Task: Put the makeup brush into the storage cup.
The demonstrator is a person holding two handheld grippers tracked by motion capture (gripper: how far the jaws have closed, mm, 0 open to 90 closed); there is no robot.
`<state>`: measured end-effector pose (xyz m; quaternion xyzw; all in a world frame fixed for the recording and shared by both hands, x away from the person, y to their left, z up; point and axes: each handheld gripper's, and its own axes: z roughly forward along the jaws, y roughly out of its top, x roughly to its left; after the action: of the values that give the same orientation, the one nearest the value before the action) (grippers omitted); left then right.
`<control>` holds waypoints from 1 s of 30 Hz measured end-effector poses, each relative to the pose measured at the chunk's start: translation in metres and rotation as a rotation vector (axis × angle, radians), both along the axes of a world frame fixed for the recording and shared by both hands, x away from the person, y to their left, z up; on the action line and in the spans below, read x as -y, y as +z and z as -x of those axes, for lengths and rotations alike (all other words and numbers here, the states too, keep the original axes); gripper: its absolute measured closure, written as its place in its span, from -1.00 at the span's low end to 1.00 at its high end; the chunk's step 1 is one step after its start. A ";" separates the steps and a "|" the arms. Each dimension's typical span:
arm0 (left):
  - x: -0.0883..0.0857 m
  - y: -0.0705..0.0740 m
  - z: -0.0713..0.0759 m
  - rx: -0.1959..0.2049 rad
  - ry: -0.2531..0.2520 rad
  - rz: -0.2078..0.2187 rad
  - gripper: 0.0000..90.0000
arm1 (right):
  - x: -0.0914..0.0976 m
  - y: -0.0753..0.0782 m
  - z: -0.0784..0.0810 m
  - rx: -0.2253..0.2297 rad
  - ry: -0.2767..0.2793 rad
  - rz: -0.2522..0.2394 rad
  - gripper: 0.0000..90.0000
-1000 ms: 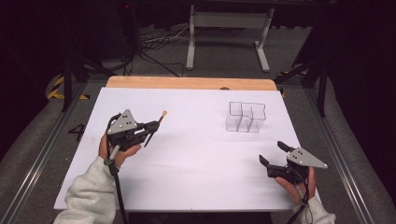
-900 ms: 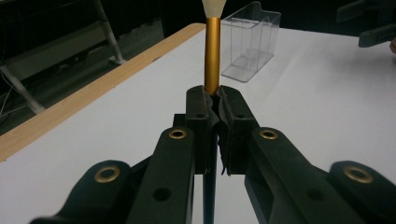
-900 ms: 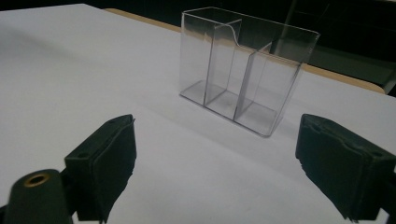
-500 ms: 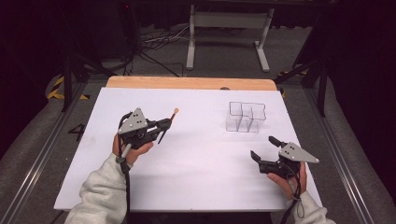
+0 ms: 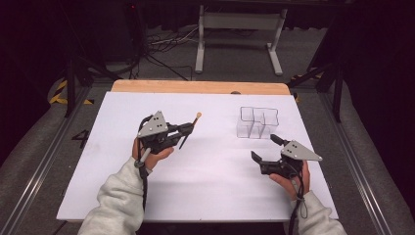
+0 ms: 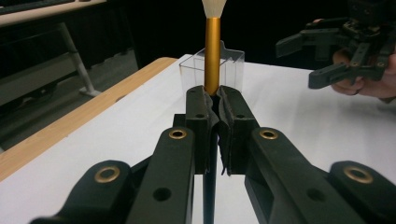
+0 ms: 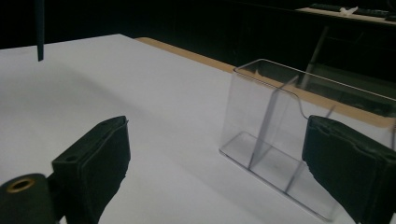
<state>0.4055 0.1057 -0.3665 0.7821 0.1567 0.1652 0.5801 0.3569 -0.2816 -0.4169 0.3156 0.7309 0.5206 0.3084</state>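
We read no brand or writing on anything here. Our left gripper (image 5: 188, 128) is clamped tight on a slim makeup brush with a gold metal ferrule and pale bristle tip (image 6: 212, 51), held above the white counter (image 5: 210, 196). Our right gripper (image 5: 264, 148) holds nothing; its jaws have just been opening and now stand wide, near the clear plastic compartment organiser (image 5: 257, 122) on the counter's far right.

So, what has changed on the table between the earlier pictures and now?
The left gripper, shut on the brush, moved right toward the clear organizer. The right gripper moved left toward the organizer too, and its jaws have just been opening with nothing between them. The organizer stayed in place.
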 end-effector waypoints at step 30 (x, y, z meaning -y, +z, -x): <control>0.045 -0.027 0.001 -0.066 -0.073 0.131 0.86 | -0.113 0.003 -0.023 -0.033 0.230 -0.141 -0.48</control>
<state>0.4044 0.0610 -0.3930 0.7525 0.1578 0.1074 0.6303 0.3798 -0.1690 -0.4144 0.2594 0.7288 0.5973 0.2118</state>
